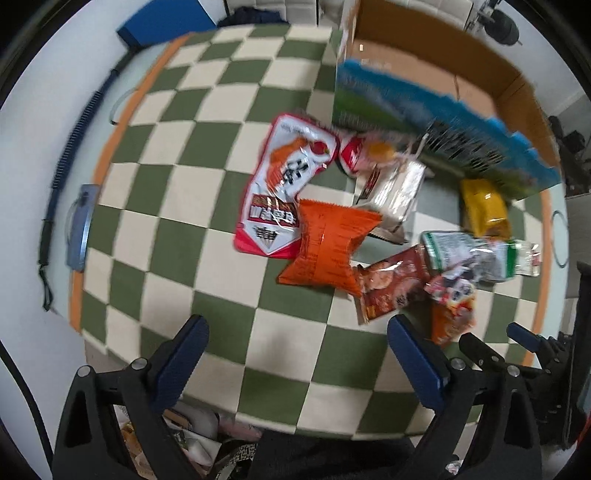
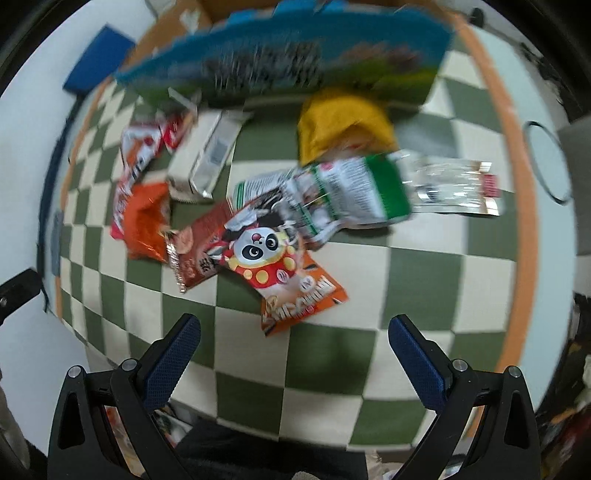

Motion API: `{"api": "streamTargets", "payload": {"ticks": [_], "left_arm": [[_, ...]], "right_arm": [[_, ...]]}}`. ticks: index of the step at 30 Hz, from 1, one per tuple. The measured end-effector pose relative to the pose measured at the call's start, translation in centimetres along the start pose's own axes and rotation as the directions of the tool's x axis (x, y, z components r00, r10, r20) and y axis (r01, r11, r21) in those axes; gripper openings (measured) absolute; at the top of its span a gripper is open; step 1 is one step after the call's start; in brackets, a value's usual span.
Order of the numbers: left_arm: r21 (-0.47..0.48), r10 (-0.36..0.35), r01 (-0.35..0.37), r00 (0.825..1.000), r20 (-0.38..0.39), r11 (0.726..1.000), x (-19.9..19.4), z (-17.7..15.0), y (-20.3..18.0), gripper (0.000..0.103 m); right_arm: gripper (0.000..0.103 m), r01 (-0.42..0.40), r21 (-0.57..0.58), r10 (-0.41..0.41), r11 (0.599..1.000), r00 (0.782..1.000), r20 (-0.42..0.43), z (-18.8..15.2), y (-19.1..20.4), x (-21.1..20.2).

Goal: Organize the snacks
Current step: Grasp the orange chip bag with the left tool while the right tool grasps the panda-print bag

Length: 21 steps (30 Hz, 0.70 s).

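Observation:
Several snack packets lie in a loose pile on a green and cream checkered mat. An orange bag sits nearest my left gripper, which is open and empty above the mat. A red and white pouch lies behind the orange bag. A panda packet lies just ahead of my right gripper, also open and empty. A green and white packet, a yellow bag and a large blue bag lie further back. An open cardboard box stands behind the pile.
A silver packet and a brown packet lie in the pile. A clear wrapper lies at the right. The mat's orange border meets white floor. A blue board and a black cable lie off the mat. The right gripper's fingers show at the left view's right edge.

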State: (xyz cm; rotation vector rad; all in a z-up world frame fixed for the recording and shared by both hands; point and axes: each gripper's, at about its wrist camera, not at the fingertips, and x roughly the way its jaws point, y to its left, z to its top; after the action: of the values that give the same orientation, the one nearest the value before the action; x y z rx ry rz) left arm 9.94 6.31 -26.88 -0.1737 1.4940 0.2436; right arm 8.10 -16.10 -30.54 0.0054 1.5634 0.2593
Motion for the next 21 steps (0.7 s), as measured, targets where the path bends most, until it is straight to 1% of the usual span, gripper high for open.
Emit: {"api": "streamTargets", "payload": {"ticks": [3, 6, 11, 13, 14, 15, 16, 17, 18, 19, 20, 21], "left_arm": [[0.008, -0.012, 0.012, 1.0, -0.02, 1.0, 2.6, 1.4, 0.2, 0.095], [0.038, -0.027, 0.029, 0.999, -0.032, 0.999, 4.5, 2.9, 0.0, 0.095], [0.128, -0.047, 0.054, 0.997, -0.06, 0.99, 7.6, 5.0, -1.1, 0.095], [0.155, -0.052, 0.063, 0.996, -0.069, 0.986, 8.5, 5.6, -1.4, 0.086], [0.172, -0.058, 0.072, 0.995, -0.08, 0.982, 9.0, 5.9, -1.7, 0.079], [0.18, -0.061, 0.075, 0.995, -0.084, 0.981, 9.3, 6.1, -1.8, 0.069], [0.191, -0.061, 0.077, 0.994, -0.089, 0.979, 9.8, 6.3, -2.0, 0.063], [0.203, -0.059, 0.078, 0.993, -0.099, 0.976, 10.3, 6.5, -2.2, 0.055], [0.209, -0.062, 0.083, 0.992, -0.106, 0.974, 10.6, 6.8, -2.3, 0.049], [0.212, -0.063, 0.085, 0.992, -0.11, 0.974, 11.1, 7.0, -2.4, 0.048], [0.214, -0.062, 0.084, 0.992, -0.109, 0.973, 11.1, 7.0, -2.3, 0.048], [0.217, -0.061, 0.083, 0.992, -0.107, 0.973, 11.2, 7.3, -2.3, 0.047]], "right_arm": [[0.103, -0.001, -0.012, 0.0, 1.0, 1.0, -0.028, 0.6, 0.5, 2.4], [0.103, -0.002, -0.018, 0.001, 1.0, 0.999, -0.043, 1.2, 0.7, 3.7], [0.102, 0.021, -0.041, -0.023, 0.999, 0.998, -0.056, 2.2, 1.4, 5.2], [0.099, 0.012, -0.041, -0.015, 0.999, 0.998, -0.069, 2.5, 1.6, 5.9], [0.097, 0.012, -0.041, -0.015, 0.999, 0.997, -0.076, 2.8, 1.5, 6.1], [0.095, 0.015, -0.038, -0.018, 0.999, 0.996, -0.09, 3.1, 1.6, 6.6], [0.089, 0.015, -0.034, -0.018, 0.999, 0.995, -0.099, 3.3, 1.6, 7.0], [0.086, 0.013, -0.027, -0.015, 1.0, 0.994, -0.107, 3.6, 1.7, 7.4], [0.08, 0.006, -0.018, -0.008, 1.0, 0.994, -0.113, 3.6, 1.8, 7.6], [0.073, 0.003, -0.008, -0.004, 1.0, 0.993, -0.122, 3.7, 1.9, 7.9], [0.069, 0.007, 0.001, -0.007, 1.0, 0.991, -0.13, 3.7, 2.0, 8.2], [0.063, 0.013, 0.014, -0.011, 1.0, 0.991, -0.136, 3.6, 2.1, 8.7]]}}
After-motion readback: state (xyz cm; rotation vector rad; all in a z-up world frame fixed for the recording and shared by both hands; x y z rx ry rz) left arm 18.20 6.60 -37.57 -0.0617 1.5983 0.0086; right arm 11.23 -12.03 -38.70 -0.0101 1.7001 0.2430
